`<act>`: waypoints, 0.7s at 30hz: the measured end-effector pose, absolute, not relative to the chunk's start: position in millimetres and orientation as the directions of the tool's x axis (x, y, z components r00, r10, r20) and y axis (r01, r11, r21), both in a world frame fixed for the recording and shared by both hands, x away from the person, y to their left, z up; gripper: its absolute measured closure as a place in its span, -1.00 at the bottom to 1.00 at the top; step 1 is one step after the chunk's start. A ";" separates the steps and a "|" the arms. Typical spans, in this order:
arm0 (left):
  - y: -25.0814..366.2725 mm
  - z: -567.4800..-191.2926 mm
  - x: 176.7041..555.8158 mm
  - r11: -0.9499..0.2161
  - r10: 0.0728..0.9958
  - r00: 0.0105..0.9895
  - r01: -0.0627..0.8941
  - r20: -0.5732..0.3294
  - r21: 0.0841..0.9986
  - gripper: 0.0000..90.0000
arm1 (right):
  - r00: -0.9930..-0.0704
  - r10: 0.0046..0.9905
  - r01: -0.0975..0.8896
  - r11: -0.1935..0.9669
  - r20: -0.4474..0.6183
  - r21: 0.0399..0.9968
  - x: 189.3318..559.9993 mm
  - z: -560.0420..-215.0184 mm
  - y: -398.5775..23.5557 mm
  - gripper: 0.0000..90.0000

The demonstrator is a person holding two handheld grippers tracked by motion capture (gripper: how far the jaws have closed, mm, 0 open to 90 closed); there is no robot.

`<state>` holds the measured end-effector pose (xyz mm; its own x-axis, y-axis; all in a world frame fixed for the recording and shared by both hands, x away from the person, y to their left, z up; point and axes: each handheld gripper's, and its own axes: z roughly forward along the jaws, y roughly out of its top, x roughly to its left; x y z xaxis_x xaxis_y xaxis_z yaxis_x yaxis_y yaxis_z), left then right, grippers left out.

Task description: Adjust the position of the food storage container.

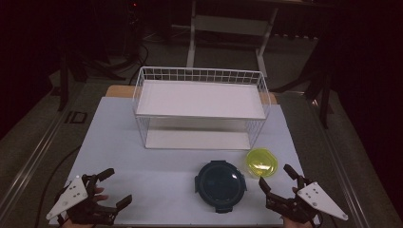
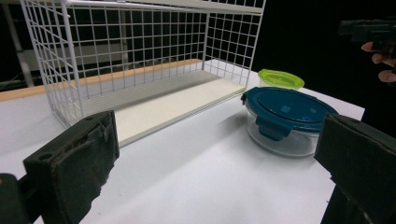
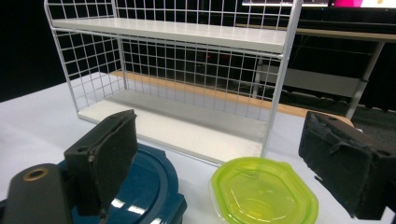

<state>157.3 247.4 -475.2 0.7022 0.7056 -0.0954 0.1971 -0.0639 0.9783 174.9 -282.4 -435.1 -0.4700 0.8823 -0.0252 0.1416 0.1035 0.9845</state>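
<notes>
A white wire rack [image 1: 199, 107] with two shelves stands at the back middle of the table. In front of it sits a round clear container with a dark blue clip lid [image 1: 220, 185] [image 2: 285, 116] [image 3: 140, 191]. A smaller container with a yellow-green lid [image 1: 262, 162] [image 2: 280, 78] [image 3: 264, 196] sits to its right. My left gripper [image 1: 115, 187] [image 2: 215, 186] rests open at the front left, nothing between its jaws. My right gripper [image 1: 275, 176] [image 3: 219, 168] stands open at the front right, just right of the blue-lidded container and below the green one.
The table [image 1: 119, 142] has a pale top with open room on its left half. A dark floor, cables and a white table frame [image 1: 228, 28] lie beyond the far edge. The other hand's gripper [image 2: 369, 32] appears at the upper right of the left gripper view.
</notes>
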 end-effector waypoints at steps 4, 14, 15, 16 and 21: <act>247.8 -475.2 157.4 -0.062 0.706 0.701 0.198 -0.097 0.978 -1.00 | -0.477 0.879 0.146 0.086 -0.006 0.986 172.8 -432.3 -282.2 -0.75; 247.0 -475.3 157.8 -0.065 0.704 0.703 0.198 -0.096 0.978 -1.00 | -0.499 0.866 0.143 0.098 -0.014 0.985 171.4 -416.9 -279.3 -0.75; 247.2 -475.2 157.3 -0.065 0.706 0.702 0.197 -0.095 0.978 -1.00 | -0.496 0.868 0.173 0.096 0.003 0.980 174.4 -413.7 -277.5 -0.75; 247.2 -475.2 157.3 -0.065 0.706 0.702 0.197 -0.095 0.978 -1.00 | -0.496 0.868 0.173 0.096 0.003 0.980 174.4 -413.7 -277.5 -0.75; 246.7 -475.3 157.1 -0.062 0.704 0.704 0.197 -0.097 0.978 -1.00 | -0.558 0.830 0.234 0.170 -0.011 0.957 180.9 -411.6 -271.3 -0.70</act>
